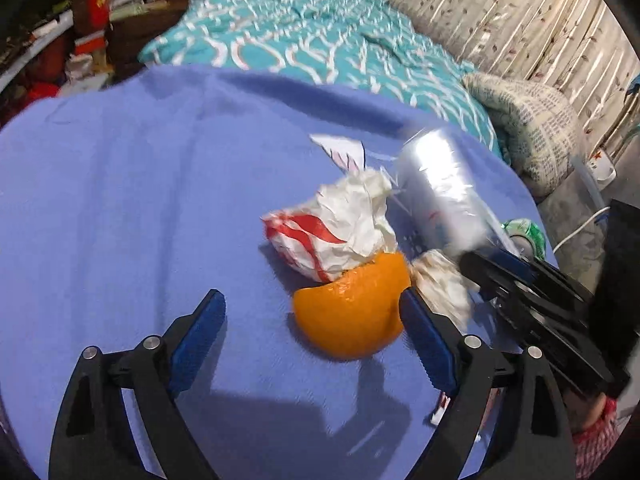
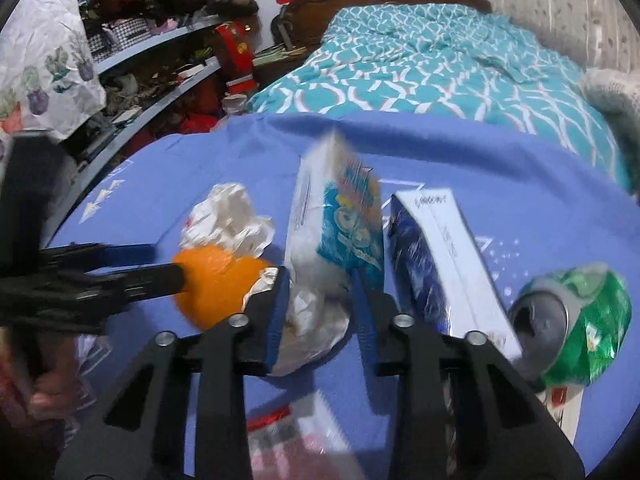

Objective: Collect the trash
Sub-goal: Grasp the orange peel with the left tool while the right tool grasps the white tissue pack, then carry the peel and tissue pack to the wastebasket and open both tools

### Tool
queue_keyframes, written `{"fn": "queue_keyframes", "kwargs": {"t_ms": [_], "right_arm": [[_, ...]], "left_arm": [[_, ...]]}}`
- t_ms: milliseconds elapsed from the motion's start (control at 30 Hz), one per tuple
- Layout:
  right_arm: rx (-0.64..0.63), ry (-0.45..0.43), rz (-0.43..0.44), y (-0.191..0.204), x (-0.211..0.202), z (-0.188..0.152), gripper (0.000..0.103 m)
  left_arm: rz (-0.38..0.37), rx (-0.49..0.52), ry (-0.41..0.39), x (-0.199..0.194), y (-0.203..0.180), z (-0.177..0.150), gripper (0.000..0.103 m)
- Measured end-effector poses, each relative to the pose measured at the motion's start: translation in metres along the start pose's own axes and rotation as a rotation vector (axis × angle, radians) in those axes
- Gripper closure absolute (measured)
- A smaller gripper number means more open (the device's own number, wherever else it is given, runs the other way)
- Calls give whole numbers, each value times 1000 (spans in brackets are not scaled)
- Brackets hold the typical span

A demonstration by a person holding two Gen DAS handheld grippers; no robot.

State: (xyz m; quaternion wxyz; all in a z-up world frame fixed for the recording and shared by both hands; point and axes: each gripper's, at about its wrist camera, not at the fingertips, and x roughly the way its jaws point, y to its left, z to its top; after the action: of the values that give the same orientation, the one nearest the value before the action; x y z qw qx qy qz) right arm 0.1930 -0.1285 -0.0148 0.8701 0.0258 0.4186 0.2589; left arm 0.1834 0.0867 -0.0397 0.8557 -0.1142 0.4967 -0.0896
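On the blue cloth (image 1: 120,220) lies a heap of trash. An orange (image 1: 352,312) sits between the fingers of my left gripper (image 1: 314,320), close against the right-hand one; the jaws stand wide and open. Behind it lies a crumpled white-and-red wrapper (image 1: 332,232). My right gripper (image 2: 320,312) is shut on a blue-and-white packet (image 2: 340,220), which stands tilted and blurred, with crumpled white paper (image 2: 312,320) at its base. In the left wrist view that packet (image 1: 436,188) looks silvery, with the right gripper (image 1: 476,264) at its lower end.
A blue-and-white box (image 2: 432,260) and a crushed green can (image 2: 580,328) lie right of the packet. A red-and-white pack (image 2: 296,440) lies near the cloth's front edge. A bed with a teal cover (image 2: 420,64) stands behind, cluttered shelves (image 2: 160,76) to the left.
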Motion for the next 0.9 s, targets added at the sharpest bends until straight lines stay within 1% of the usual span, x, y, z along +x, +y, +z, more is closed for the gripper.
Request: {"fn": "queue_keyframes", "kwargs": {"t_ms": [33,67,100,167,233,267,300,333,400,500,567,667,767,900], "right_arm": [[9,7,22,1,-3,-3,76],[16,9,42,2,-10,-9,77],[15,6,54,6,-18,-17,77],[14,-8,89,12,-34,-32,77],[13,-29,118,18,-53,-49,77],[11,-47,127,21,-64,-58,77],[10,-66,130,23,-72,-65,77],[15,-85,134,24,-81,-72,77],[58,-130,153,18,-101,-85,77],[122,-175,172,8,-125,-103,78],[153,-201,163,-1,-140,-117,78],[199,-239,136,-13,-161,-136,78],[257,-266,93,-32,-174,-149,78],[372,-285,52,-69,-189,-172,79]], "left_arm": [[-34,-6,7,4,-2,-3,38],[-73,-15,10,4,-3,-6,51],[-108,-20,12,1,-6,-12,56],[-115,-16,-5,-9,-10,-25,62],[-146,-21,1,-21,-14,-45,68],[-159,-21,4,-29,-16,-57,75],[-164,-20,4,-34,-17,-65,90],[-174,-15,3,-41,-19,-75,94],[-166,-1,-8,-55,-22,-92,98],[-143,17,-29,-72,-22,-109,98],[-144,6,-35,-80,-19,-115,98],[-166,2,-47,-93,-23,-117,98],[-188,55,-63,-104,-43,-113,98],[-234,177,-49,-96,-99,-103,98]]}}
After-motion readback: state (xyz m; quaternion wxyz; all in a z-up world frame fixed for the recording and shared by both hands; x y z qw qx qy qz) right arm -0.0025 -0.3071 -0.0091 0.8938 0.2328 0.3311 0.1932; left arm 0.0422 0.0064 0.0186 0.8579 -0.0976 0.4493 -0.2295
